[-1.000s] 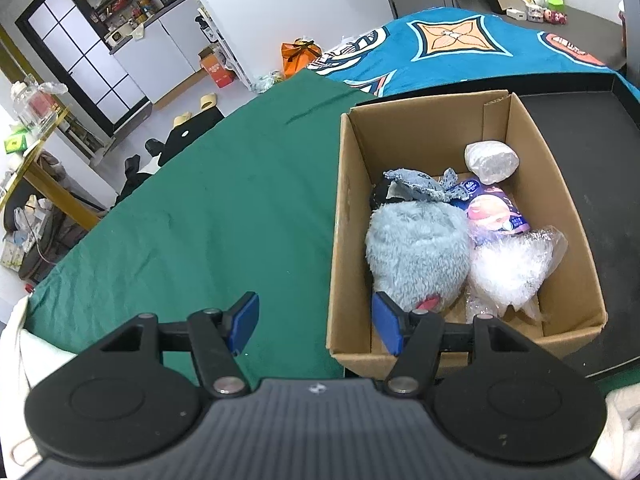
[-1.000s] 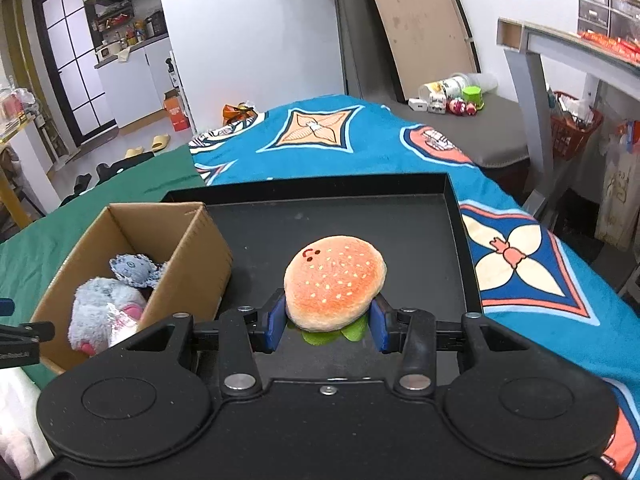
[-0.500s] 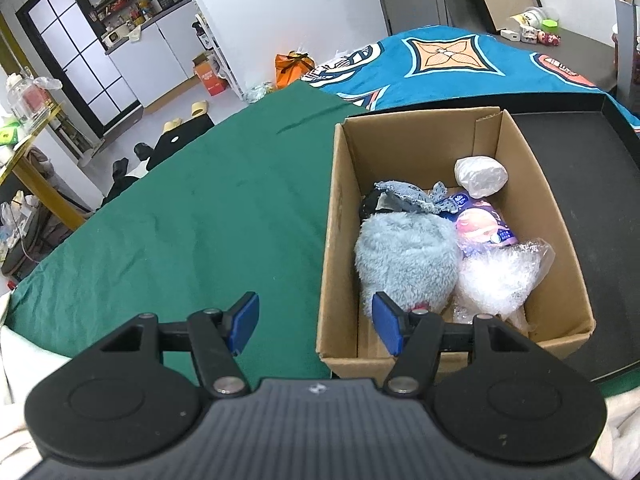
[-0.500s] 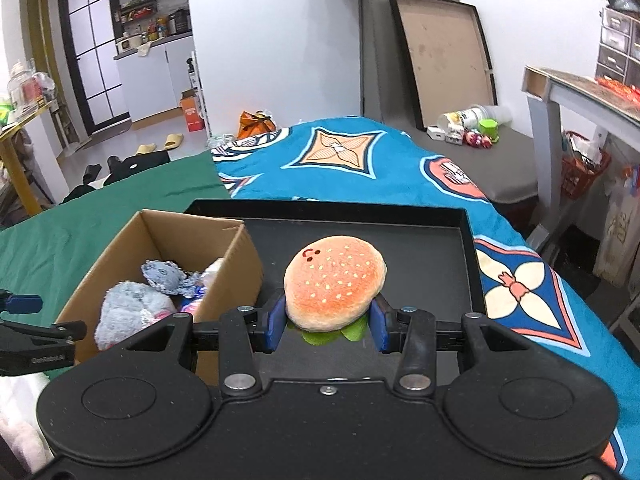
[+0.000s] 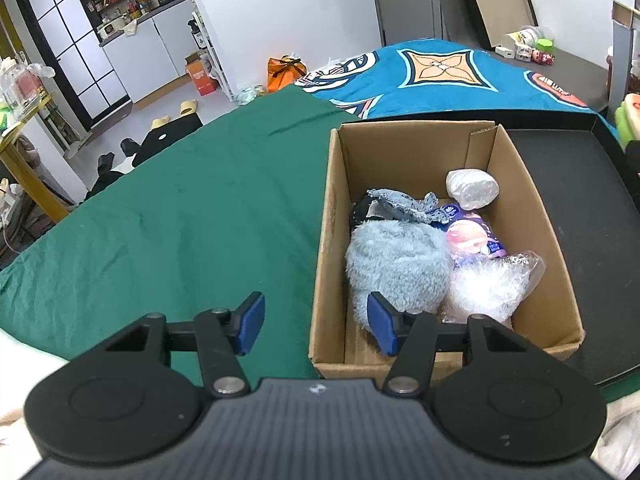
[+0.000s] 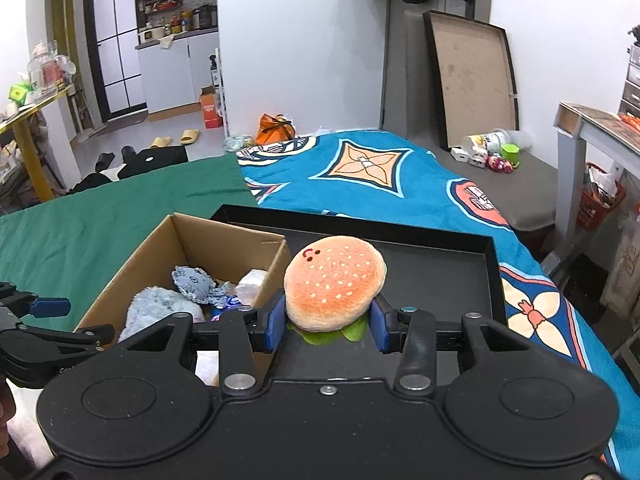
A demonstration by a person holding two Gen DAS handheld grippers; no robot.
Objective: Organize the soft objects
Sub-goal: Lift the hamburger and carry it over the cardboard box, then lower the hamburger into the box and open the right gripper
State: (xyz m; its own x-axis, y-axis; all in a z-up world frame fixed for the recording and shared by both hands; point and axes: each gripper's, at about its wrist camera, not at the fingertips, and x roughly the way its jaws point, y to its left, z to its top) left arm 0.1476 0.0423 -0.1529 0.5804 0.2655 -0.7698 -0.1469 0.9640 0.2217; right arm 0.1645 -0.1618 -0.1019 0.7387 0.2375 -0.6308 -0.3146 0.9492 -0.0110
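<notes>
While your right gripper [image 6: 327,322] clamps plush burger [image 6: 335,282] beside cardboard box [image 6: 160,246], left gripper [image 5: 316,322] is apart, jaws just narrowing, nothing between.

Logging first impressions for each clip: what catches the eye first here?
The burger plush, clamped in the right gripper above the black tray. Next, the cardboard box on the green cloth, already holding a fluffy blue toy and plastic-wrapped items.
</notes>
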